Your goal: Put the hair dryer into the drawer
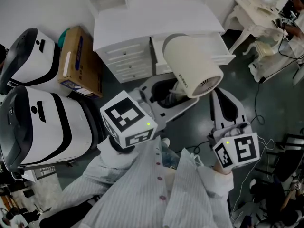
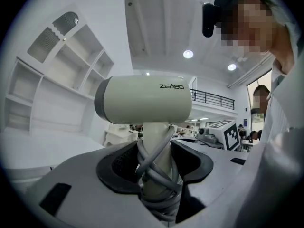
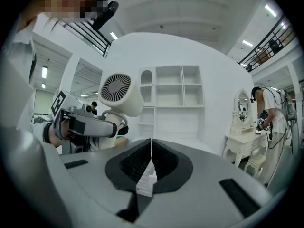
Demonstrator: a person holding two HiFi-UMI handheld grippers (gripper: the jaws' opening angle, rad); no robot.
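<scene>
A cream hair dryer (image 1: 192, 66) is held up in front of the white dresser (image 1: 142, 30). My left gripper (image 1: 167, 97) is shut on its handle, which has the grey cord wrapped round it (image 2: 156, 171). The dryer's body (image 2: 142, 101) stands upright above the jaws. My right gripper (image 1: 225, 103) is to the right of the dryer and a little nearer to me, shut with nothing between its fingers (image 3: 151, 161). It looks toward the dryer's rear grille (image 3: 116, 87). The dresser's left drawers (image 1: 126, 61) are closed. A right-hand section (image 1: 222, 56) juts forward, partly hidden behind the dryer.
Two large white and black machines (image 1: 33, 56) (image 1: 45, 127) stand at the left, with a cardboard box (image 1: 78, 63) beside the dresser. A white vanity table (image 1: 259, 13) and cables (image 1: 259, 118) are at the right. A person (image 3: 268, 110) stands by that vanity.
</scene>
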